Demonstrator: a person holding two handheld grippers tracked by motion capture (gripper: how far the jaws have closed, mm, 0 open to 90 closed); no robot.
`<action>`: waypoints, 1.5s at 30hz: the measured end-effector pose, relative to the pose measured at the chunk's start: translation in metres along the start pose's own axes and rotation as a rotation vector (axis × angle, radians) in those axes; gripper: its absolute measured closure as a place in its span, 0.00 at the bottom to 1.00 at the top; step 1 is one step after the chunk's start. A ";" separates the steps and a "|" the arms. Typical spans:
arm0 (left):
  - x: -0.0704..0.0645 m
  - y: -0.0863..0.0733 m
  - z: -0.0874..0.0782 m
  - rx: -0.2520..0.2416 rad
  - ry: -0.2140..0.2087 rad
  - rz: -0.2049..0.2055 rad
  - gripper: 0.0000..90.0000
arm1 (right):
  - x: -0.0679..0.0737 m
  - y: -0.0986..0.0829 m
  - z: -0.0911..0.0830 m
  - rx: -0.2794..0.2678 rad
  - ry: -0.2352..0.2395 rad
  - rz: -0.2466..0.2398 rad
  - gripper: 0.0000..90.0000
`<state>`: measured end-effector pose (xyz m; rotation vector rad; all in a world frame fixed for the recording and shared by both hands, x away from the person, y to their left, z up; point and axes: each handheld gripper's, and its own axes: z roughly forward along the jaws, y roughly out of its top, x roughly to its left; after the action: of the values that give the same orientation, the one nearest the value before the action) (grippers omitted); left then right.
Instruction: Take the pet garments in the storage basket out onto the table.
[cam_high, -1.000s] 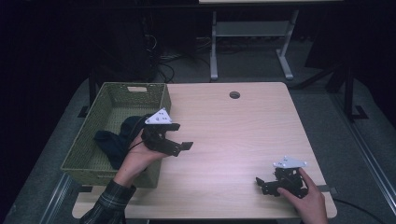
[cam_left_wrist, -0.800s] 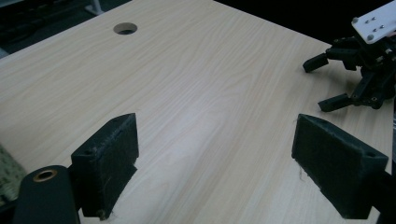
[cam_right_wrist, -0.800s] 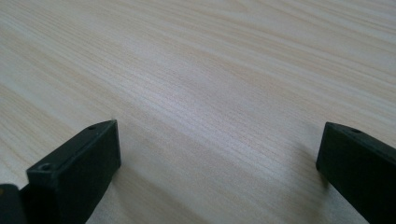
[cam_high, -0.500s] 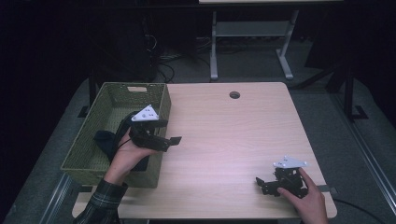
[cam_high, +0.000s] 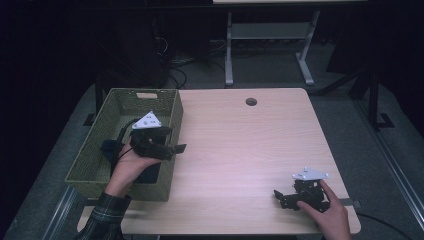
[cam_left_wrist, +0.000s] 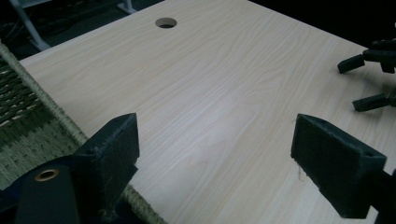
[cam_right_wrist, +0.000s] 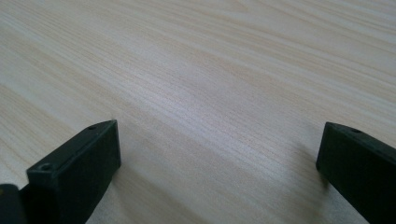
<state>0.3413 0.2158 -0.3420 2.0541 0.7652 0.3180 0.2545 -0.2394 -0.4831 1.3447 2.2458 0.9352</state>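
A green woven basket (cam_high: 95, 165) stands on the left part of the light wooden table (cam_high: 240, 145). A dark cloth (cam_high: 108, 147) lies inside it, partly hidden by the hand. My left gripper (cam_high: 176, 148) hovers over the basket's right rim, pointing out across the table. In the left gripper view its jaws stand wide open (cam_left_wrist: 215, 140) with nothing between them, and the woven rim (cam_left_wrist: 56, 116) runs below the left jaw. My right gripper (cam_high: 279, 197) rests low near the table's front right corner. It is open (cam_right_wrist: 219, 149) over bare wood.
A round cable hole (cam_high: 251, 101) sits near the table's far edge. The right gripper's jaws (cam_left_wrist: 369, 60) show far off in the left gripper view. A white frame stand (cam_high: 265, 40) and cables lie on the dark floor beyond the table.
My left gripper has drawn back to the left, from over the table to above the basket's right rim. The right gripper has stayed put.
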 end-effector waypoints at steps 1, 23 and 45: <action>0.001 0.000 0.000 0.001 0.003 -0.002 0.16 | 0.000 0.000 0.000 0.000 0.000 0.000 0.00; 0.027 -0.014 -0.020 -0.008 0.085 -0.046 0.16 | 0.000 0.000 0.000 0.000 0.000 0.001 0.00; 0.051 -0.029 -0.030 0.021 0.174 -0.074 0.16 | 0.000 0.000 0.000 0.000 0.000 0.000 0.00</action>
<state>0.3551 0.2794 -0.3521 2.0311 0.9514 0.4530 0.2544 -0.2393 -0.4831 1.3454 2.2459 0.9351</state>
